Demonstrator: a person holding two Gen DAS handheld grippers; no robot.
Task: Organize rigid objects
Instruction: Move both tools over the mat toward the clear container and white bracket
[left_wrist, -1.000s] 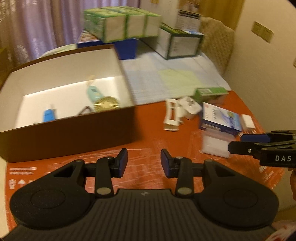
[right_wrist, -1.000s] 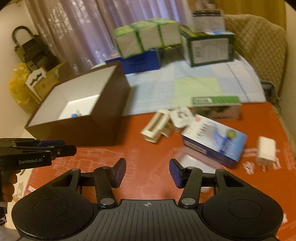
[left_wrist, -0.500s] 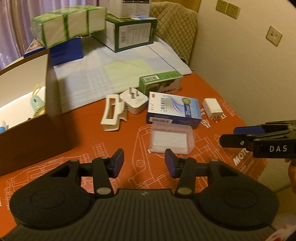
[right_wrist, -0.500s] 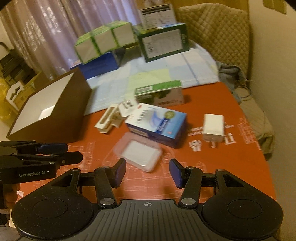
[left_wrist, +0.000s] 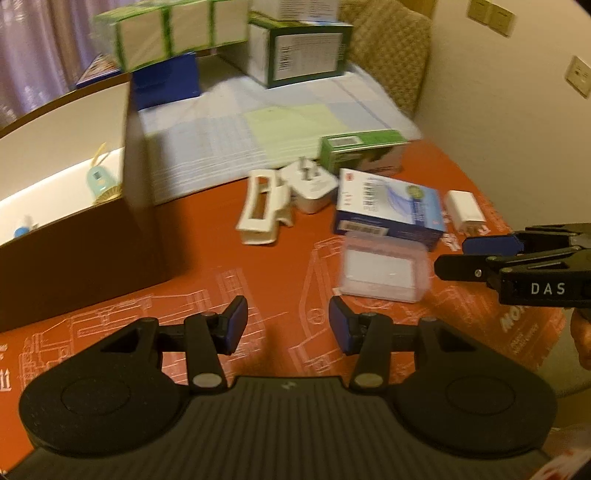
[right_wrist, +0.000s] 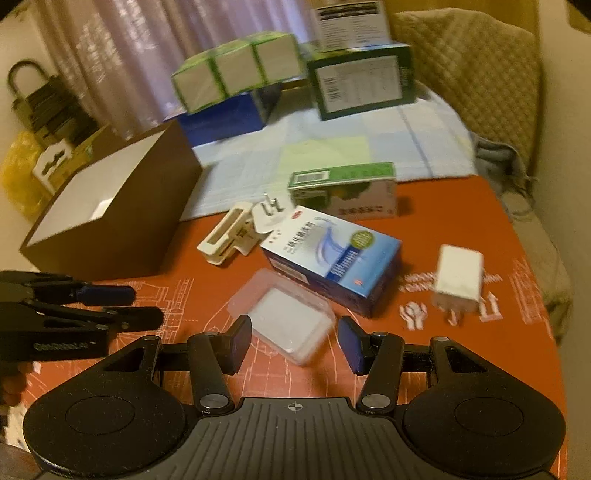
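On the orange mat, lower your spread, empty right gripper squarely over the clear plastic case before pinching.

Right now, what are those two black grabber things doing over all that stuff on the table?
A person is tidying. The left gripper and right gripper are both open and empty above the orange mat. The clear plastic case lies just ahead of the right one. Nothing is picked up yet; the brown box already holds a few things.
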